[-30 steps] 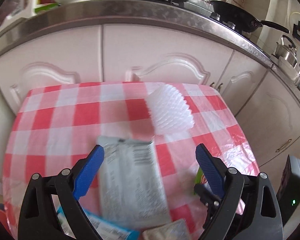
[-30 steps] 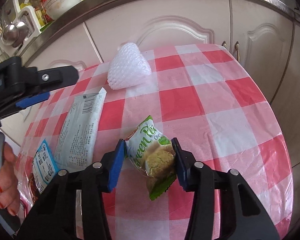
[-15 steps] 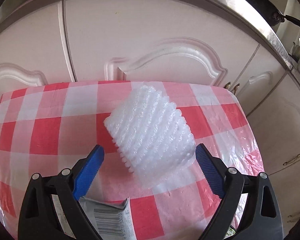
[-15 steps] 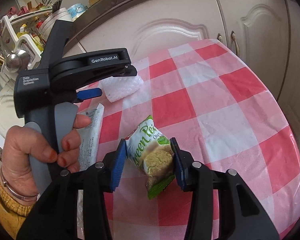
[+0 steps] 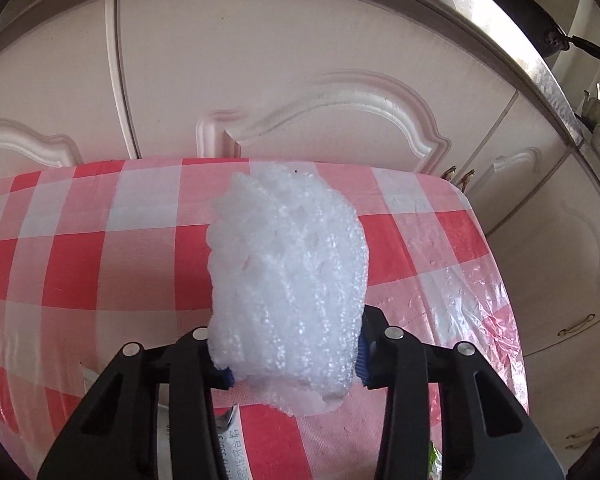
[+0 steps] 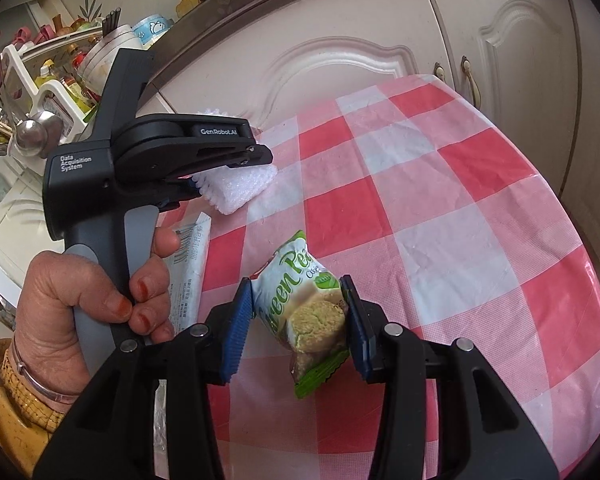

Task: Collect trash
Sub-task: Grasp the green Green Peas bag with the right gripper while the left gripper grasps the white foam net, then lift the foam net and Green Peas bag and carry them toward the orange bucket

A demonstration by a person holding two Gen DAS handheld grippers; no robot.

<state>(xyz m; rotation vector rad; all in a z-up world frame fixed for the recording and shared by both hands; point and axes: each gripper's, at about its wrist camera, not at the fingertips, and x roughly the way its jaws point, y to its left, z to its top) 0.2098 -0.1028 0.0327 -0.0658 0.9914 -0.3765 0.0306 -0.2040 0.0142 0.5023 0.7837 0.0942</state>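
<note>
Foam net (image 5: 286, 280) clamped in left gripper (image 5: 292, 354), frame centre; snack packet (image 6: 304, 312) clamped in right gripper (image 6: 298, 328), lower centre.

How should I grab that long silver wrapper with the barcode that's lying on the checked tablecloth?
Grip the silver wrapper across its narrow width, near the barcode end, coming down from above. It lies flat and long on the tablecloth, so only the short span fits between the jaws, and it probably needs pinching up. Both grippers are full now: foam net, snack packet.
</note>
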